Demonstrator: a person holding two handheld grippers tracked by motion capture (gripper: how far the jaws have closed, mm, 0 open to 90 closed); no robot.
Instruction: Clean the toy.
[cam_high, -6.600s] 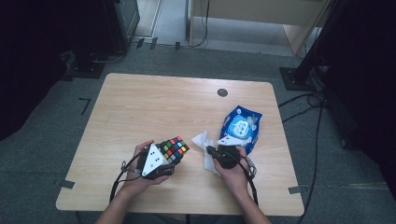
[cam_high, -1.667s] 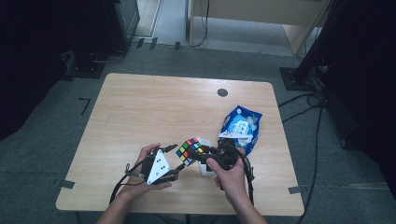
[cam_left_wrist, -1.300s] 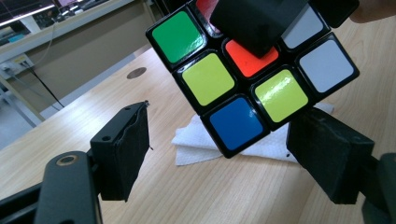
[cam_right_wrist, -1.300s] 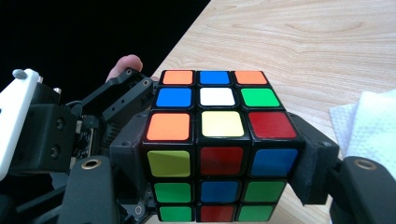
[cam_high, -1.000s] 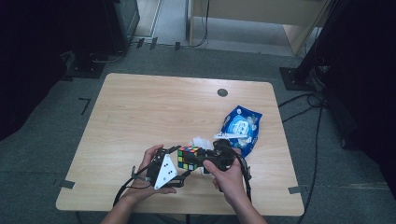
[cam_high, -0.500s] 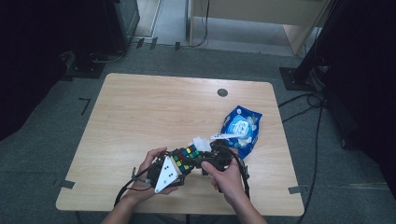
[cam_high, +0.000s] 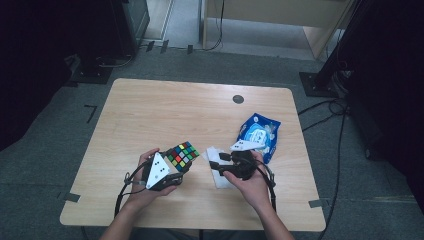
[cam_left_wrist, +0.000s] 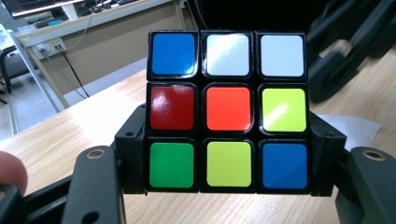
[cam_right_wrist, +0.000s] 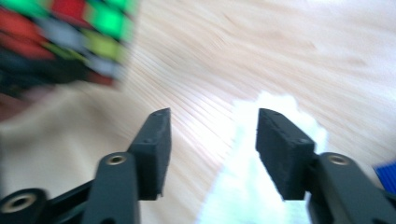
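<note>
One puzzle cube (cam_left_wrist: 227, 112) sits clenched in the left claw (cam_high: 172, 172); the right claw (cam_right_wrist: 212, 140) (jaws just narrowing, empty) hovers over a white wipe (cam_high: 218, 172), wiping apparently unfinished.

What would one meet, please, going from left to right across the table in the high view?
Left claw shut on the cube → white tissue → right claw, open, overlapping the tissue's edge → blue packet.
</note>
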